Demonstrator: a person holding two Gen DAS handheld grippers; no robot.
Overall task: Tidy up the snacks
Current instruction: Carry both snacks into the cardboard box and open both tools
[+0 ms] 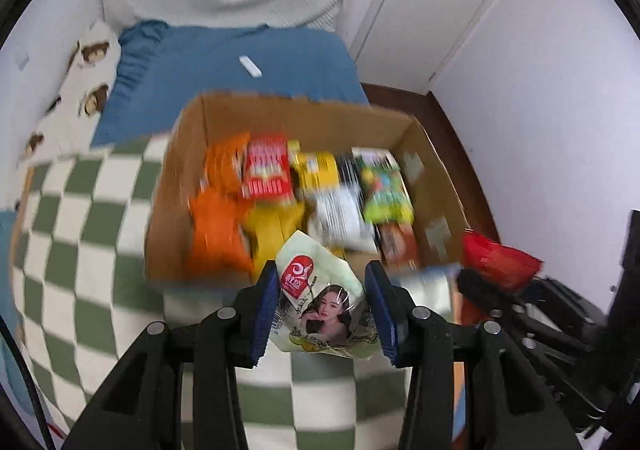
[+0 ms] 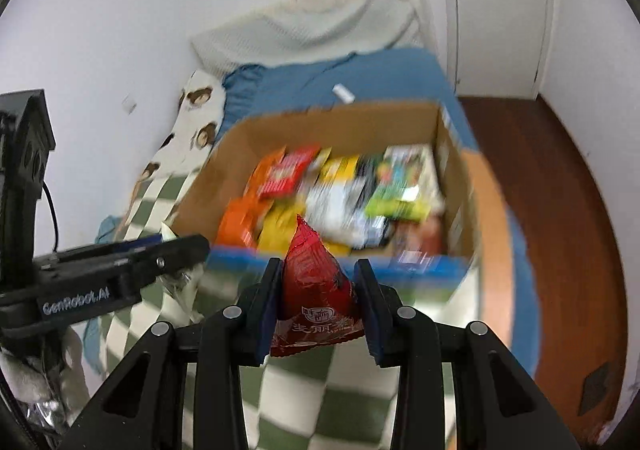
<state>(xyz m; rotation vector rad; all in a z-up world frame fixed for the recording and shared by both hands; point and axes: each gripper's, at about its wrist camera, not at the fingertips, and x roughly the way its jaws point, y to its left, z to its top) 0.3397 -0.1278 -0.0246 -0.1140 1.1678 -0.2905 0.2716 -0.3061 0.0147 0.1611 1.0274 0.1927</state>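
Your left gripper (image 1: 322, 310) pinches a pale green plastic snack packet printed with a woman's portrait and a red logo (image 1: 320, 302) between its blue pads (image 1: 266, 310); the packet hangs just in front of the near wall of the open brown cardboard box (image 1: 192, 154). Your right gripper (image 2: 318, 300) is closed on a red triangular foil snack packet (image 2: 316, 290), held point-up at the box's near edge, which carries a blue band (image 2: 340, 262) in the right wrist view. Inside the box lie blurred packets: orange bags (image 1: 220, 226) at the left, a red-and-white pack (image 1: 266, 170) behind them, yellow packs (image 1: 316, 170) in the middle, a white-and-black pack (image 1: 340, 210), and a green pack (image 1: 386, 190) at the right. The box rests on a green-and-white checked cloth (image 1: 80, 230). Farther off lies a blue bedsheet (image 1: 240, 82) with a small white oblong object (image 1: 250, 66) on it; a white door (image 1: 440, 2) stands at the far right.
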